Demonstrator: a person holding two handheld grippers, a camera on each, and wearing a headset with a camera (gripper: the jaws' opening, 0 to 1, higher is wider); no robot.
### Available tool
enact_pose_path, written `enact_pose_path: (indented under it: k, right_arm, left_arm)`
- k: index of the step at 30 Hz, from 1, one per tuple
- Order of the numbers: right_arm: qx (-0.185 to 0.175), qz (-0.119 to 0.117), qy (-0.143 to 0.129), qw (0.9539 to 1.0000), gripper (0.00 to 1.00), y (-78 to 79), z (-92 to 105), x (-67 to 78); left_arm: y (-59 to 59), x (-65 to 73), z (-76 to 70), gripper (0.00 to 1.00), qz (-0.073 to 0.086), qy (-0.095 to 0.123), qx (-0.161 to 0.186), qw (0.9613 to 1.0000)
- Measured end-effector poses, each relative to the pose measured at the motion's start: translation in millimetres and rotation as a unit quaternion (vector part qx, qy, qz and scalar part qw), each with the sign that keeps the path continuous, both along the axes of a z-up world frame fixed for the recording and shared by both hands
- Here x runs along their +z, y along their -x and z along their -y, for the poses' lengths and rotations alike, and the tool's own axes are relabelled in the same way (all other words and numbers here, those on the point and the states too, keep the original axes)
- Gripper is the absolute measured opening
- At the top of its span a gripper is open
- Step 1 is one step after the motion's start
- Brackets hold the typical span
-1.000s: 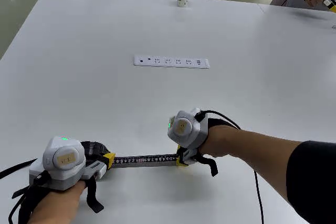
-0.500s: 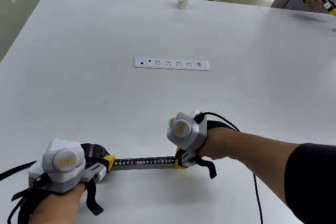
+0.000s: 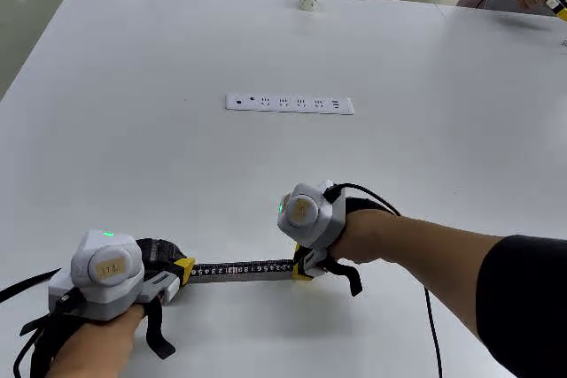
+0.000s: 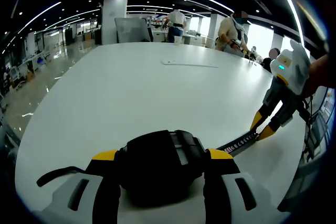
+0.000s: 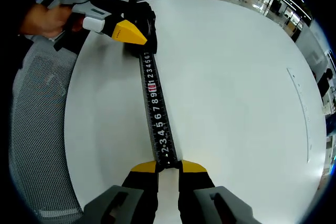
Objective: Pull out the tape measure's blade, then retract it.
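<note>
White table [image 3: 266, 42], lower left: left gripper [image 3: 177, 272] clamps the tape measure [image 3: 159, 254]; right gripper [image 5: 169, 167] seemingly pinches its blade [image 5: 156, 121] tip.

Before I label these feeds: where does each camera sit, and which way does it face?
Head view: on the headset, looking down at the table; both forearms show.
Left gripper view: on the left gripper, looking over the tape measure case between its jaws.
Right gripper view: on the right gripper, looking along the blade its jaws pinch.
Shared: both gripper views show the blade.
</note>
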State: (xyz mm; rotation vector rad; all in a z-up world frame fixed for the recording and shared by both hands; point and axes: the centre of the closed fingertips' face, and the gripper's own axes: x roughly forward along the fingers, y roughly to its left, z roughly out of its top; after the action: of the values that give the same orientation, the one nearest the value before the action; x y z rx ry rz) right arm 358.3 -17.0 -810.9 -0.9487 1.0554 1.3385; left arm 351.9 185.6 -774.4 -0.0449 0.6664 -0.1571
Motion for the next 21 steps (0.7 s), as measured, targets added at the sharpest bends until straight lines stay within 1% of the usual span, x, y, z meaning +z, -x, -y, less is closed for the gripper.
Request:
enact_pose_path:
  k: [3, 8, 11, 14, 19, 21]
  right_arm:
    - [-0.003, -0.006, 0.0, 1.0, 0.1, -0.3, -0.8, 0.0]
    - [-0.001, -0.003, 0.001, 1.0, 0.1, 0.3, -2.0, -0.1]
    - [-0.003, -0.002, -0.001, 1.0, 0.1, 0.9, -2.5, -0.1]
    - [-0.012, -0.003, -0.003, 0.9999, 0.1, 1.4, -3.4, -0.2]
    - [0.001, 0.0, 0.001, 1.0, 0.1, 2.3, -5.2, -0.4]
    - [-0.008, -0.004, -0.001, 1.0, 0.1, 1.9, -6.0, -0.3]
  left_arm:
    - [-0.1, 0.1, 0.2, 0.6, 0.001, 0.001, -0.001, 1.0]
    - [-0.4, 0.3, 0.1, 0.6, 0.007, 0.0, 0.0, 1.0]
    - [-0.4, 0.3, -0.1, 0.59, 0.004, 0.001, 0.0, 1.0]
    - [-0.7, 0.2, -0.1, 0.59, 0.003, 0.001, 0.0, 1.0]
    - [-0.6, 0.2, 0.0, 0.6, 0.002, 0.002, 0.0, 1.0]
    - [-0.6, 0.2, -0.1, 0.6, 0.001, 0.002, -0.001, 1.0]
